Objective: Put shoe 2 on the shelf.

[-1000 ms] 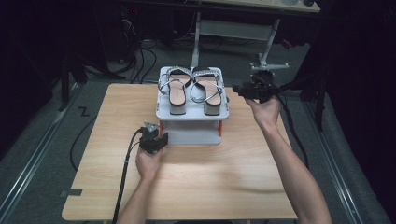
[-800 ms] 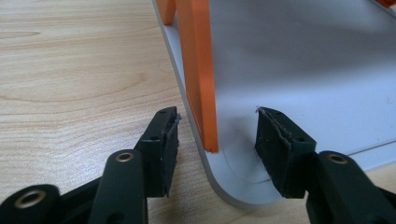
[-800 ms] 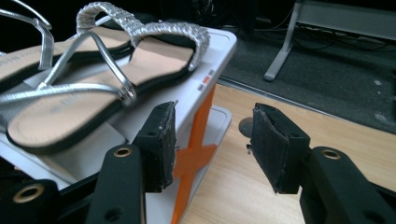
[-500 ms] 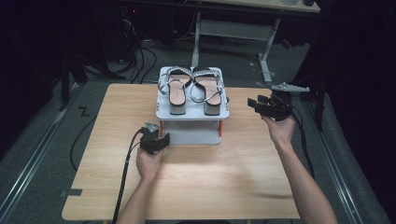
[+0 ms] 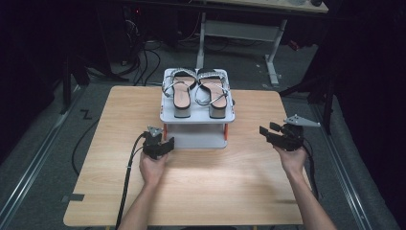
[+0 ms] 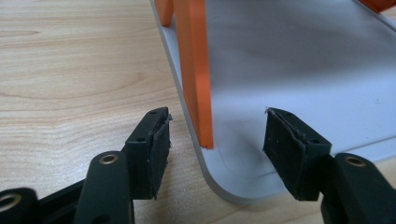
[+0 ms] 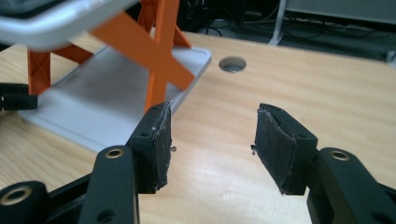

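Note:
A grey two-shelf rack (image 5: 198, 117) on orange legs stands at the table's far middle. A pair of strappy wedge sandals (image 5: 182, 93) rests side by side on its top shelf. My left gripper (image 5: 167, 143) is at the rack's front left corner. In the left gripper view its jaws (image 6: 217, 126) are open and have just been opening. They straddle an orange leg (image 6: 196, 70) and the lower shelf's corner (image 6: 303, 60) without touching either. My right gripper (image 5: 265, 132) hovers right of the rack. Its jaws (image 7: 212, 116) have just been opening, with only bare table between them.
The wooden table (image 5: 215, 187) has free room in front of and to the right of the rack. A round cable hole (image 7: 232, 64) lies in the tabletop beyond the rack. Cables (image 5: 139, 62) and a desk frame (image 5: 273, 57) sit on the floor behind the table.
My right hand has moved from beside the rack's top shelf out to the right and down towards the table. The left hand has stayed at the rack's corner.

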A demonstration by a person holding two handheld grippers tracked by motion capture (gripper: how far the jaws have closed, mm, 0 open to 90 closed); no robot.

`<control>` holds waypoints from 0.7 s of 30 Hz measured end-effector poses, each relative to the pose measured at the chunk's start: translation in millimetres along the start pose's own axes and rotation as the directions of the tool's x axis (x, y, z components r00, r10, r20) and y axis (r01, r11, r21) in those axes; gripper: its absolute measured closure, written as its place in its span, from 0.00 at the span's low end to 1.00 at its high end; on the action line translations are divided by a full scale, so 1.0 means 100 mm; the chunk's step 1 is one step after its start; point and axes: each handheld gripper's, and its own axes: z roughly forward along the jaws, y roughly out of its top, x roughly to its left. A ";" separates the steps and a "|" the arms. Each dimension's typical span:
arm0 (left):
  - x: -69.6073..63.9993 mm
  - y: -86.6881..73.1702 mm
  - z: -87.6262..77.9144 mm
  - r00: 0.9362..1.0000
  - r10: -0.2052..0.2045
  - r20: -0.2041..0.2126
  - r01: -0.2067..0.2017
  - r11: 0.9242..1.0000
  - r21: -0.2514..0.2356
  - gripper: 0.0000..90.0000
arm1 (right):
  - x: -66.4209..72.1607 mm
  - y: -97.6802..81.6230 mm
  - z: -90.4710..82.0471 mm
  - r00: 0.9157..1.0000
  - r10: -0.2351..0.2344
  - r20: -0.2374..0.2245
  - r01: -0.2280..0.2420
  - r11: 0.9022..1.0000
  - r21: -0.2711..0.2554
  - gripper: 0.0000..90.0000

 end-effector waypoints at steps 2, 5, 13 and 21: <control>-0.01 -0.01 -0.01 1.000 0.001 0.000 -0.001 1.000 -0.005 0.46 | -0.02 -0.11 0.01 1.000 0.015 -0.005 -0.015 1.000 0.002 0.51; 0.00 -0.01 -0.02 1.000 -0.012 0.003 0.012 1.000 -0.004 0.45 | -0.04 -0.25 0.04 1.000 0.024 0.000 -0.024 1.000 0.012 0.51; 0.05 -0.03 -0.06 0.998 -0.053 0.021 0.053 0.998 -0.021 0.45 | -0.07 -0.56 0.17 0.999 0.019 0.039 -0.022 0.998 0.065 0.49; 0.06 -0.13 -0.20 0.999 -0.027 0.040 0.027 1.000 -0.012 0.44 | -0.11 -0.77 0.27 0.997 0.012 0.076 -0.022 0.990 0.136 0.47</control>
